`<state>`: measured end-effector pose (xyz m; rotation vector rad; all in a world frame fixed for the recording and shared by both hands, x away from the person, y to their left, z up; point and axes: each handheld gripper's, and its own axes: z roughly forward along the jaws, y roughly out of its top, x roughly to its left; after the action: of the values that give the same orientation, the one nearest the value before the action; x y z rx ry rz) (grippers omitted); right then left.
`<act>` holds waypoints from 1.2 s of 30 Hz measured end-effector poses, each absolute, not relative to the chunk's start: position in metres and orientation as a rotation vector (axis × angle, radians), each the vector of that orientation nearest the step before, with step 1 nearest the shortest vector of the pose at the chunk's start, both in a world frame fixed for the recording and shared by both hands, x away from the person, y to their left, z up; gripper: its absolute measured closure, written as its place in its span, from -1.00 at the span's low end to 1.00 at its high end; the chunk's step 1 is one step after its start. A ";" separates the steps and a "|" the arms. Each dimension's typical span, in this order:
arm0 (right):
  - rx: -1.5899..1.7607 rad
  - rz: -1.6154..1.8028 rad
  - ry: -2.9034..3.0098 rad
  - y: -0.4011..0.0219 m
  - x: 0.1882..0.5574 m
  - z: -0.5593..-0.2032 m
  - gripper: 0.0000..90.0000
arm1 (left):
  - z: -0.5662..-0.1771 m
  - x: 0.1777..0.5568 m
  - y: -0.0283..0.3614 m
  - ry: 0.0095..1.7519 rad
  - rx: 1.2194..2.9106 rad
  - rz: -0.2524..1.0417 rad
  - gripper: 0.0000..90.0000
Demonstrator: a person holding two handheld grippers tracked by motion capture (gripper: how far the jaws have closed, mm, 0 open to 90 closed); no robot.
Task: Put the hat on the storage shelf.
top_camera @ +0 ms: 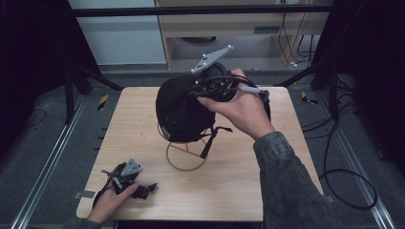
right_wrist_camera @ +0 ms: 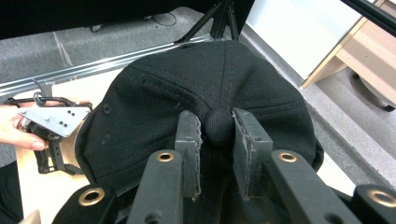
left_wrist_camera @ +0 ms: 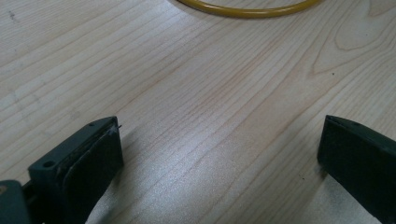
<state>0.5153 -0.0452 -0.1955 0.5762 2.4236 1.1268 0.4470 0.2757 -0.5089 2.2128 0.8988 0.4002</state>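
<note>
A black cap (top_camera: 181, 112) sits on a yellow wire stand (top_camera: 184, 169) in the middle of the wooden table (top_camera: 138, 124). My right gripper (top_camera: 215, 88) is at the cap's crown, and its jaws press on both sides of the top button (right_wrist_camera: 219, 128), so it is shut on the cap (right_wrist_camera: 187, 88). My left gripper (top_camera: 143, 188) rests on the table at the near left corner, held by a hand. Its jaws stand wide open over bare wood (left_wrist_camera: 219, 135). The stand's yellow base ring (left_wrist_camera: 247, 10) lies just ahead of them.
The person's right forearm in a grey sleeve (top_camera: 291, 181) crosses the table's right half. A black strap (top_camera: 210, 140) hangs from the cap beside the stand. Cables (top_camera: 344, 181) lie on the floor to the right. Metal rails (top_camera: 47, 162) run along both sides.
</note>
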 end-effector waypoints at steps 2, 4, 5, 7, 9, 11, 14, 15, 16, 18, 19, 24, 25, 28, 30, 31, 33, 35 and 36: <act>0.565 1.126 2.432 -0.040 0.517 -0.197 0.63 | -0.509 0.447 0.276 0.899 2.212 0.400 -1.00; 0.562 1.122 2.442 -0.036 0.519 -0.197 0.63 | -0.509 0.447 0.276 0.899 2.212 0.400 -1.00; 0.564 1.116 2.448 -0.034 0.520 -0.197 0.63 | -0.509 0.447 0.276 0.899 2.213 0.400 -1.00; 0.566 1.103 2.456 -0.030 0.522 -0.198 0.63 | -0.509 0.447 0.276 0.898 2.214 0.399 -1.00; 0.570 1.090 2.462 -0.027 0.525 -0.199 0.63 | -0.509 0.447 0.276 0.898 2.214 0.399 -1.00; 0.575 1.086 2.464 -0.025 0.528 -0.199 0.63 | -0.509 0.447 0.276 0.898 2.214 0.399 -1.00; 0.586 1.086 2.469 -0.023 0.533 -0.200 0.63 | -0.509 0.447 0.276 0.898 2.214 0.399 -1.00; 0.592 1.087 2.470 -0.022 0.534 -0.201 0.63 | -0.509 0.447 0.276 0.898 2.214 0.399 -1.00; 0.593 1.084 2.474 -0.022 0.535 -0.202 0.63 | -0.509 0.447 0.276 0.898 2.214 0.399 -1.00; 0.599 1.078 2.481 -0.020 0.538 -0.204 0.63 | -0.509 0.447 0.276 0.897 2.215 0.399 -1.00; 0.601 1.076 2.482 -0.019 0.538 -0.205 0.63 | -0.509 0.447 0.276 0.896 2.215 0.398 -1.00; 0.602 1.060 2.489 -0.013 0.541 -0.210 0.63 | -0.509 0.447 0.276 0.895 2.216 0.398 -1.00; 0.600 1.059 2.491 -0.012 0.542 -0.211 0.63 | -0.509 0.447 0.276 0.895 2.216 0.398 -1.00; 0.606 1.050 2.501 -0.008 0.544 -0.215 0.63 | -0.509 0.447 0.276 0.895 2.216 0.398 -1.00; 0.609 1.029 2.510 -0.004 0.546 -0.219 0.62 | -0.509 0.447 0.276 0.895 2.216 0.396 -1.00; 0.610 1.015 2.514 -0.002 0.546 -0.221 0.62 | -0.509 0.447 0.276 0.895 2.216 0.396 -1.00; 0.602 1.005 2.523 0.000 0.548 -0.226 0.62 | -0.509 0.447 0.276 0.895 2.216 0.396 -1.00; 0.608 1.005 2.529 0.002 0.550 -0.230 0.62 | -0.509 0.447 0.276 0.895 2.216 0.396 -1.00; 0.610 1.000 2.533 0.003 0.551 -0.231 0.62 | -0.509 0.447 0.276 0.895 2.216 0.396 -1.00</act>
<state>0.5507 0.0028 -0.2313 0.6098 2.5325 0.9997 0.4466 0.2759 -0.5088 2.2158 0.8950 0.3955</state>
